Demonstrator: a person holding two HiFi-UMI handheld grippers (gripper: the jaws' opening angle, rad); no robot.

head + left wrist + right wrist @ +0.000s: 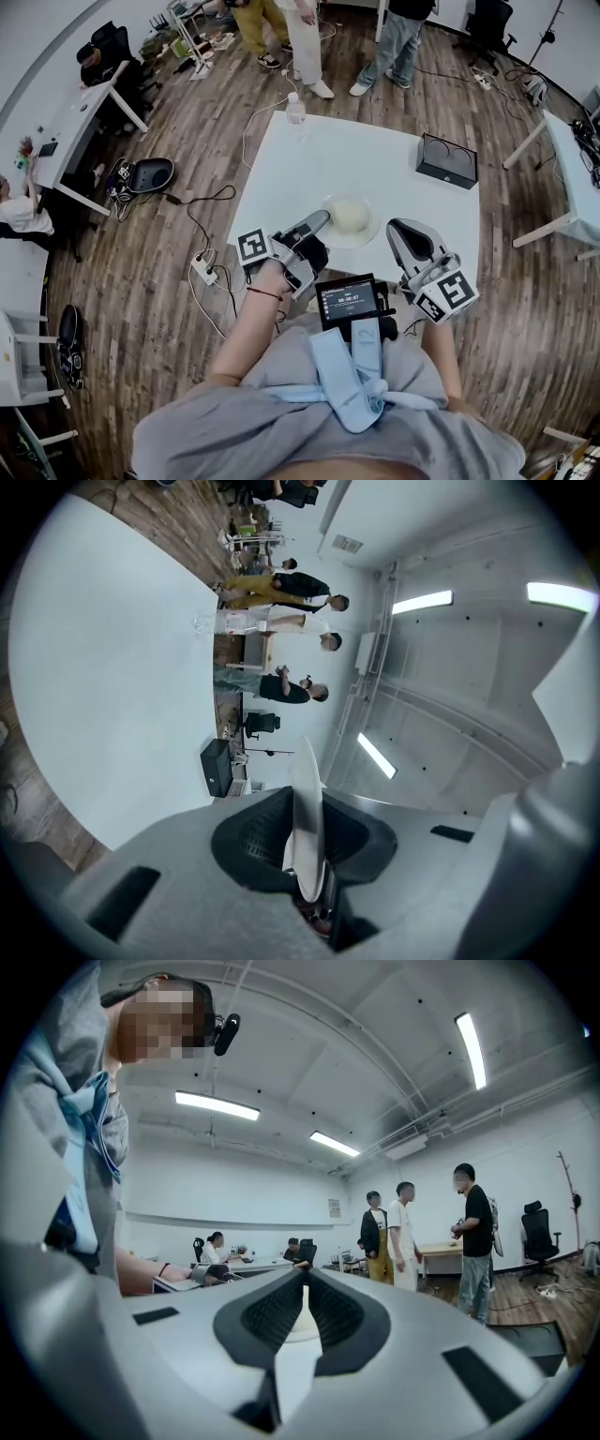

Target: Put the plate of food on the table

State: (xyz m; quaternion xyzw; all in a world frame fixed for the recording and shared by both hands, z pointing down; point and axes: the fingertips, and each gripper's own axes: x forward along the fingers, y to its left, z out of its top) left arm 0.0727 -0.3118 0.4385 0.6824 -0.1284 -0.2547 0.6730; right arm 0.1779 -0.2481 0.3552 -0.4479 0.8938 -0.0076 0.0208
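Evidently held from both sides to keep it level: plate of food (349, 216) over the near edge of the white table (309, 150), left gripper (321, 222) clamped on its left rim, right gripper (395, 229) pinching the opposite rim. Cannot tell whether already resting or just above.

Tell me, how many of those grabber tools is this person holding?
2. The left gripper is clamped on the near-left rim of the plate of food; the right gripper hangs just right of that plate.
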